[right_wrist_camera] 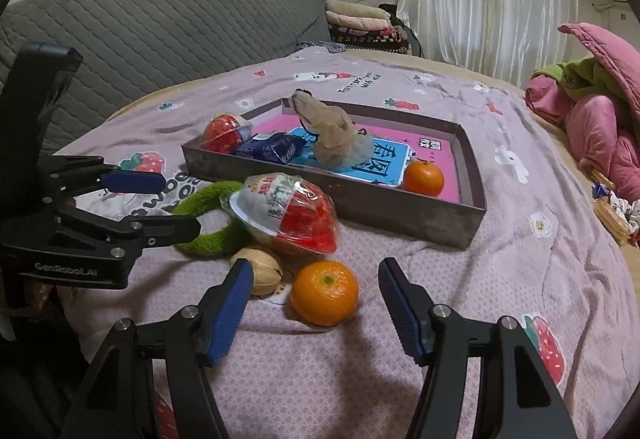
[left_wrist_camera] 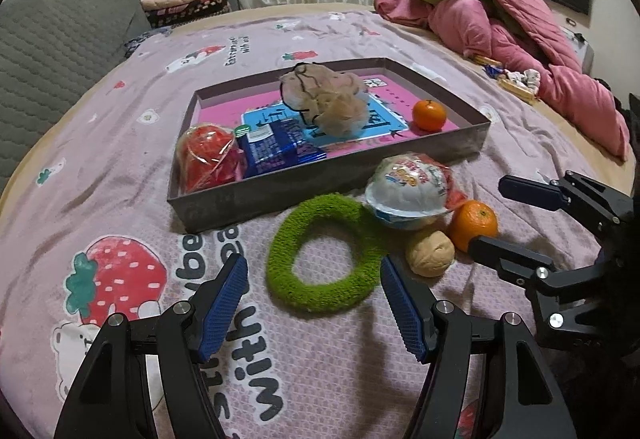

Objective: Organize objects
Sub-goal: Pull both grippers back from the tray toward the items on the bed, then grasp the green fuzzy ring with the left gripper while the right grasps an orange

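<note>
A shallow grey tray (left_wrist_camera: 280,195) (right_wrist_camera: 400,215) on the bed holds a red wrapped toy egg (left_wrist_camera: 206,155), a blue snack pack (left_wrist_camera: 272,149), a beige bath pouf (left_wrist_camera: 332,101) and an orange (left_wrist_camera: 429,115). In front of it lie a green fuzzy ring (left_wrist_camera: 320,259) (right_wrist_camera: 208,235), a wrapped toy egg (left_wrist_camera: 412,191) (right_wrist_camera: 288,211), a walnut (left_wrist_camera: 430,253) (right_wrist_camera: 258,271) and a second orange (left_wrist_camera: 472,225) (right_wrist_camera: 325,291). My left gripper (left_wrist_camera: 312,303) is open, just short of the ring. My right gripper (right_wrist_camera: 316,303) is open around the loose orange, not touching it.
The bed has a pink strawberry-print cover (left_wrist_camera: 120,159). A pile of pink and green quilts (left_wrist_camera: 520,39) lies at the far right, with small snacks (left_wrist_camera: 516,79) beside it. A grey padded headboard (right_wrist_camera: 160,39) and folded blankets (right_wrist_camera: 360,23) stand behind.
</note>
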Tool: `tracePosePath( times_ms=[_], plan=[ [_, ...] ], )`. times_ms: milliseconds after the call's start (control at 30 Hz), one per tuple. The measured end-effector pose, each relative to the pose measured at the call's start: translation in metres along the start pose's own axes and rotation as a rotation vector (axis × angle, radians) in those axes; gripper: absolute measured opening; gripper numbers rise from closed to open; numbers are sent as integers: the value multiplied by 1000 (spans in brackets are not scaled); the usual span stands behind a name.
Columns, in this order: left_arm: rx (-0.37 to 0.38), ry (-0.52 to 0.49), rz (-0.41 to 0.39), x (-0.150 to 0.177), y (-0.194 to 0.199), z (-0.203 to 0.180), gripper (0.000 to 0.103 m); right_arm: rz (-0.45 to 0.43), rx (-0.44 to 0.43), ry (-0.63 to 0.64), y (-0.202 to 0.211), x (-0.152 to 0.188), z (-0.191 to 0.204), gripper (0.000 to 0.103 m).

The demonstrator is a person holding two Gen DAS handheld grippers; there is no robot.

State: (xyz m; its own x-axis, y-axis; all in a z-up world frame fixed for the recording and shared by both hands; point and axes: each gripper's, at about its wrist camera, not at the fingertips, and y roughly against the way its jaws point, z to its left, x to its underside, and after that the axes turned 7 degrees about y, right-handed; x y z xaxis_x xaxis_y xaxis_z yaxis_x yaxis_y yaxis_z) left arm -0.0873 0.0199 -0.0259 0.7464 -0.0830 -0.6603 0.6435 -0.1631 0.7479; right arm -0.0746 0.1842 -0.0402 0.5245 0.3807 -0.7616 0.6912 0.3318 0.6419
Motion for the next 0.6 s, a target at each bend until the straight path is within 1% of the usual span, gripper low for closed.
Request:
tracePosePath(
  times_ms=[267, 600],
  plan=[
    [14, -29, 10, 2, -2, -8, 71, 34, 11, 0, -6, 4, -4, 65],
    [0, -46, 30, 6, -12, -12, 71, 64, 6, -5, -12, 6, -4, 65]
  ],
)
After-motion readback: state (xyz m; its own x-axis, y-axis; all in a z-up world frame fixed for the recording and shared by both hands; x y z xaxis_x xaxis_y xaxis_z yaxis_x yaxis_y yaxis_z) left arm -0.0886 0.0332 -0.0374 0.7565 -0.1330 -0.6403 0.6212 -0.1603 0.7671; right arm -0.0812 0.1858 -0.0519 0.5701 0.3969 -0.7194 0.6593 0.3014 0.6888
